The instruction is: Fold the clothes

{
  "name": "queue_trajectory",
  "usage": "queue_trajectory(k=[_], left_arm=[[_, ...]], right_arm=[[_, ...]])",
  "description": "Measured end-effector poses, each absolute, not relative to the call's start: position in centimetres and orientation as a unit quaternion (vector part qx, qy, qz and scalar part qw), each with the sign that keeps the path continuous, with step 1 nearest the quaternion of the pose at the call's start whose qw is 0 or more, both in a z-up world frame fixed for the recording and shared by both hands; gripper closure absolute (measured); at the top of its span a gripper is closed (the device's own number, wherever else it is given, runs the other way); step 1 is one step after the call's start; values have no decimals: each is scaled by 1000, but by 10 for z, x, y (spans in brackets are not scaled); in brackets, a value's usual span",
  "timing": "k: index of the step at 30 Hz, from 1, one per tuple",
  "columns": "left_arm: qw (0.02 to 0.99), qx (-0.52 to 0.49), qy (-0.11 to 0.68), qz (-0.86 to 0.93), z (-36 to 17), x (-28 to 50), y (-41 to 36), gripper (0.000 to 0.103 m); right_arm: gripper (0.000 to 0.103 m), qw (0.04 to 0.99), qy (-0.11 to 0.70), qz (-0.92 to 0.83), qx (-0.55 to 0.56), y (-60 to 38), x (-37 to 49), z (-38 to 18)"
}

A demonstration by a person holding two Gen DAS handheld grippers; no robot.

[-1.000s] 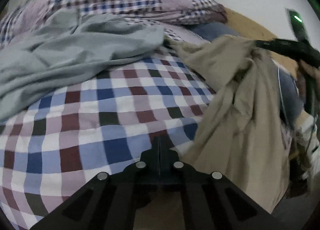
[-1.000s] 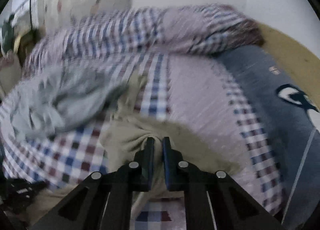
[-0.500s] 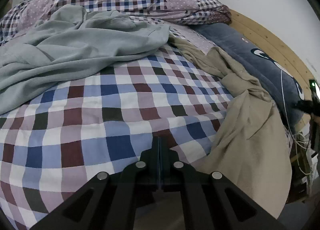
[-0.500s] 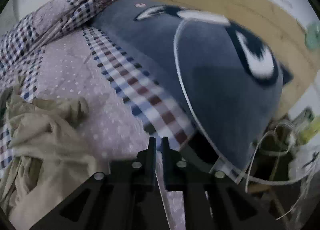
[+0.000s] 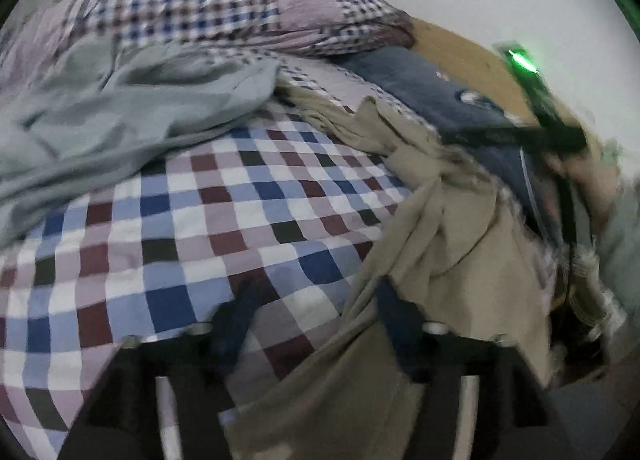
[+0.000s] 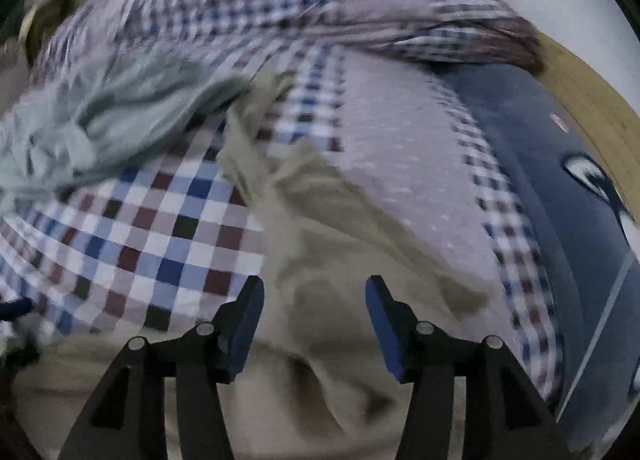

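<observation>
Right wrist view: the right gripper (image 6: 314, 320) hangs spread wide over the tan garment (image 6: 320, 244), holding nothing. Left wrist view: the left gripper (image 5: 312, 320) is spread too, its right finger against that garment's edge (image 5: 440, 244), which lies crumpled at four o'clock on the checked bed (image 5: 200, 220). A grey garment (image 5: 120, 120) lies at ten o'clock. Best to pinch two separate corners, not bunched folds, then pull them taut before spreading.

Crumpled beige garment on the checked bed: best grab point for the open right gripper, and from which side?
A guess: take the raised fold ridge of the crumpled beige garment directly ahead of the right gripper, coming straight forward and down. The ridge stands proud of the checked bed cover, so the open jaws can straddle it without pinching bedding. Elsewhere the cloth lies flatter.
</observation>
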State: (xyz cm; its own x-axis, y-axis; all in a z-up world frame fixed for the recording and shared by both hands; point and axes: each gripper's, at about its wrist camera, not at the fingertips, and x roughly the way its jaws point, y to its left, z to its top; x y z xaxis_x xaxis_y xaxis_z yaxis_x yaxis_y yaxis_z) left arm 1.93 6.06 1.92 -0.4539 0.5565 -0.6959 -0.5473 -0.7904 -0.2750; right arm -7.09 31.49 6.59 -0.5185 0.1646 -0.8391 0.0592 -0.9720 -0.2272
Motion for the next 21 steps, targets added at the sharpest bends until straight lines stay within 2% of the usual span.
queue_trajectory(k=[2,3,4,5,6,13,21], left_arm=[[316,-416,23,852,14,20,67,39],[317,-412,25,854,15,21,66,51],[320,-410,23,854,15,21,65,75],[323,-411,17,852,16,19,64,90],[316,-415,16,853,16,18,62,103],[298,-432,-8,851,13,14,49,103],[298,-430,6,852,12,21,57,103]], right_arm=[[47,35,-137,854,-501,307,-88,54],[48,38,-147,849,-507,305,-95,49],[49,42,-156,843,-512,303,-102,44],[62,43,-160,840,-516,303,-108,41],[98,43,-151,843,-514,307,-109,46],[100,72,-21,909,-409,388,-61,126],[100,137,39,902,-407,471,2,138]])
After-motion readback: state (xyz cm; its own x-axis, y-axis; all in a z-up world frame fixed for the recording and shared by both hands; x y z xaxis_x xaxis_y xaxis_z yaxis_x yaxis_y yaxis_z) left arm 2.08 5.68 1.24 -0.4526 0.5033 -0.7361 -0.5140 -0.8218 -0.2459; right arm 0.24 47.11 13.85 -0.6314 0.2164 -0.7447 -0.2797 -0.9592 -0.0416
